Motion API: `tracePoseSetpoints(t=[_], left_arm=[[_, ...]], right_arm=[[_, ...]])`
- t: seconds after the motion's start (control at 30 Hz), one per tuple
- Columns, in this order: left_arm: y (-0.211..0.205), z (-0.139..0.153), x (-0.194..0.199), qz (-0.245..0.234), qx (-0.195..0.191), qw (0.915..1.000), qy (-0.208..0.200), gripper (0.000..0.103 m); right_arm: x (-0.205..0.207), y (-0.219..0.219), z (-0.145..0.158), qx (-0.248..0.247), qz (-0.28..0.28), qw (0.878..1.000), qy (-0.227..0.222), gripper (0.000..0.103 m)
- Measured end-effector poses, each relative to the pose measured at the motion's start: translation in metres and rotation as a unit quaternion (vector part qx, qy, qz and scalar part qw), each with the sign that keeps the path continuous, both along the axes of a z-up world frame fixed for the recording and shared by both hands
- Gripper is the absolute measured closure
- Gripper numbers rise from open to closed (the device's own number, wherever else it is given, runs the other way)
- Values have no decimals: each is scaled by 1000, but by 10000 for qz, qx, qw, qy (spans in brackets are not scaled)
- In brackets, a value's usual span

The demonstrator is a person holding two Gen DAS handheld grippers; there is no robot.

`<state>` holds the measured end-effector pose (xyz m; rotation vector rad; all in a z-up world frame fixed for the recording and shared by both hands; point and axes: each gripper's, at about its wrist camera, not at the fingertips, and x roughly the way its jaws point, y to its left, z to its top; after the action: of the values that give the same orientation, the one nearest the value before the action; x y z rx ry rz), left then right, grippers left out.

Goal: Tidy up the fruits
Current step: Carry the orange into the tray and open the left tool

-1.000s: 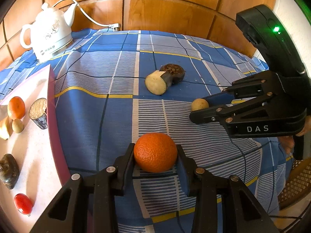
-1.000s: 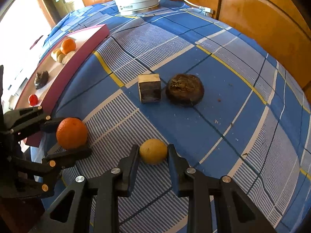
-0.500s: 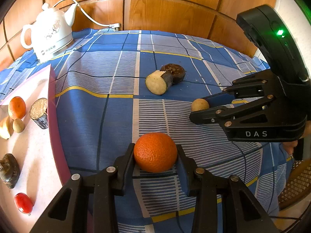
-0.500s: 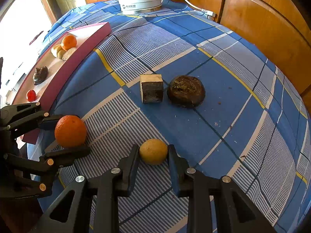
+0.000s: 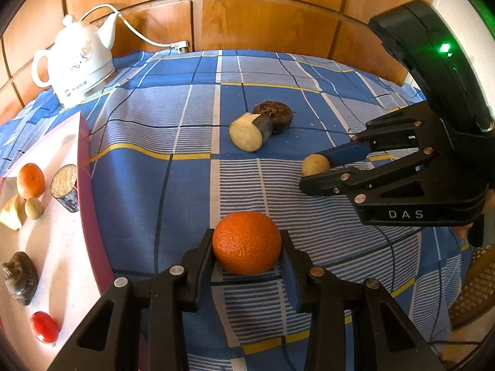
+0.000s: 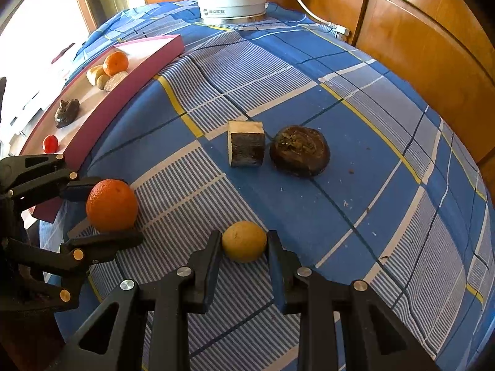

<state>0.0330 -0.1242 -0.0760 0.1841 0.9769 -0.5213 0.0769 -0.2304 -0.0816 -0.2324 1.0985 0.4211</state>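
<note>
Now both grippers clamp fruit on the blue checked tablecloth [image 5: 185, 204].
Left gripper [image 5: 247, 247] pinches an orange [image 5: 247, 241] just beside the pink tray [image 5: 89, 191]; right gripper [image 6: 244, 244] pinches a small yellow fruit [image 6: 244, 241]. Beyond it a cut dark-skinned piece [image 6: 246, 148] and a brown round fruit [image 6: 299, 150] lie side by side.

— What sort of place is this?
— A home: warm wooden wall panelling [image 5: 263, 15], a blue checked cloth over the desk [image 6: 386, 185], and a white flowered ceramic electric kettle [image 5: 79, 65] plugged in by its white cord [image 5: 145, 38].
</note>
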Motion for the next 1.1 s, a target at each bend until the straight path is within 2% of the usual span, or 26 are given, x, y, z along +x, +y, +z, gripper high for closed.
tracePoseSetpoints(t=[0.2, 0.37, 0.6, 0.7, 0.83, 1.0, 1.1], left_arm=[[3, 3, 1, 47, -39, 10000, 15, 64], [8, 17, 0, 88, -185, 9998, -87, 64], [43, 53, 11, 489, -829, 9953, -61, 64], [79, 70, 21, 949, -1127, 9890, -116, 64], [133, 79, 35, 1695, -1295, 9768, -186, 64], [198, 65, 54, 2716, -1446, 9515, 1, 64], [218, 55, 59, 2979, -1305, 9457, 17, 64]], right_arm=[[-1, 0, 1, 6, 39, 10000, -19, 74], [0, 0, 1, 11, 52, 10000, -26, 74], [-1, 0, 1, 8, 47, 10000, -45, 74], [-2, 0, 1, -3, 41, 10000, -53, 74], [-2, 0, 1, -10, 40, 10000, -56, 74], [-2, 2, 1, -34, 18, 10000, -60, 74], [-2, 2, 1, -37, -15, 10000, -57, 74]])
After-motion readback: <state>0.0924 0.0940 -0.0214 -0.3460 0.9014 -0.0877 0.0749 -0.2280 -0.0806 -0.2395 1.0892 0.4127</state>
